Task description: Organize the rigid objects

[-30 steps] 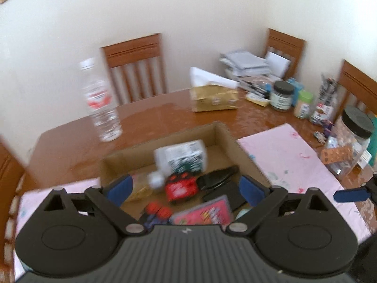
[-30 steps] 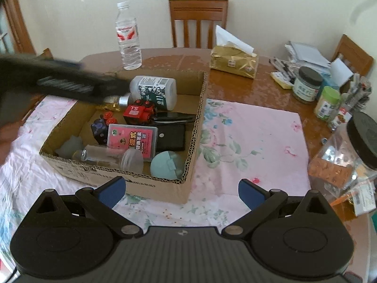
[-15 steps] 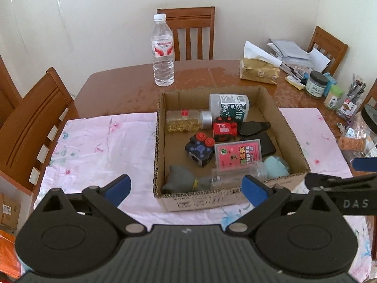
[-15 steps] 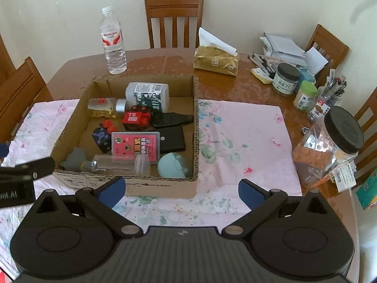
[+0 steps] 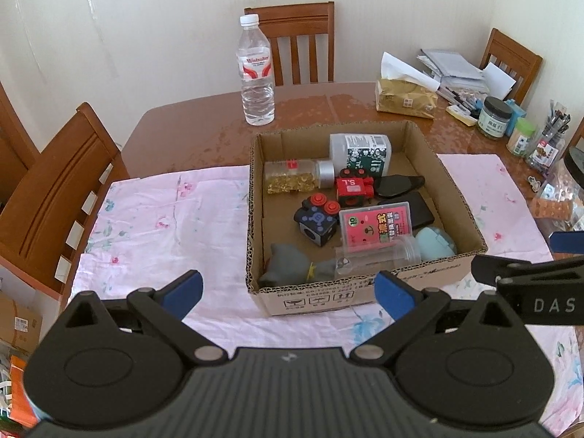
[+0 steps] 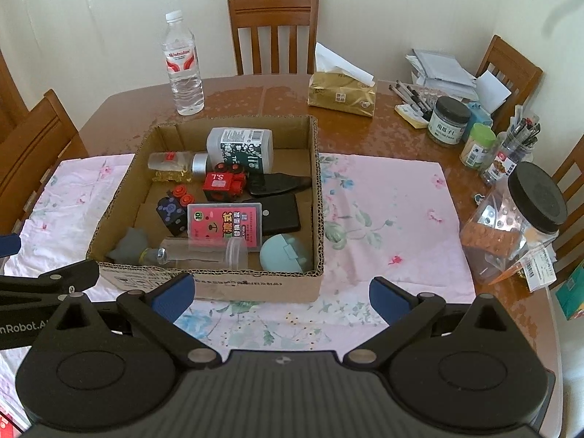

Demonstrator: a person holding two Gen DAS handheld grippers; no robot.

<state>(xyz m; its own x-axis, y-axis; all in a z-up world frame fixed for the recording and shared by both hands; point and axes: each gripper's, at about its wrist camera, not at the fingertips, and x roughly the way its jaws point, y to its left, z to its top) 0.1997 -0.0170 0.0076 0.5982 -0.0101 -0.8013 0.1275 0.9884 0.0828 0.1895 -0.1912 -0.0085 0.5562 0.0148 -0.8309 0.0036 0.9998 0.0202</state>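
Left wrist view: showed the left gripper (image 5: 288, 290) spread wide and holding nothing, blue pads low in the frame, hovering short of the cardboard box (image 5: 365, 297). Placed the box at frame centre on a pink floral cloth (image 5: 164, 219), itself on a brown table (image 5: 204, 124). Held, inside the box: a white bottle (image 5: 361, 153) lying on its side at the far wall, a clear jar of yellow bits (image 5: 297, 180) to its left, a red toy block (image 5: 352, 189) just in front of the bottle, a black cube with red knobs (image 5: 317, 221) near the middle, a pink card case (image 5: 376, 226) right of the cube, a black flat case (image 5: 419, 211) partly under the card case, a grey soft toy (image 5: 288, 261) in the near-left corner, a clear tube (image 5: 376, 255) along the near wall, and a pale blue round case (image 5: 436, 242) in the near-right corner. Caught part of the right gripper (image 5: 529, 277) at the right edge. Set a water bottle (image 5: 256, 73) upright beyond the box, upper centre, well apart from it.

Right wrist view: showed the right gripper (image 6: 281, 297) equally wide apart and empty, low in the frame before the box's near wall. Put a gold tissue pack (image 6: 343, 96) in the upper middle and a black-lidded clear jar (image 6: 518, 226) at the right edge.
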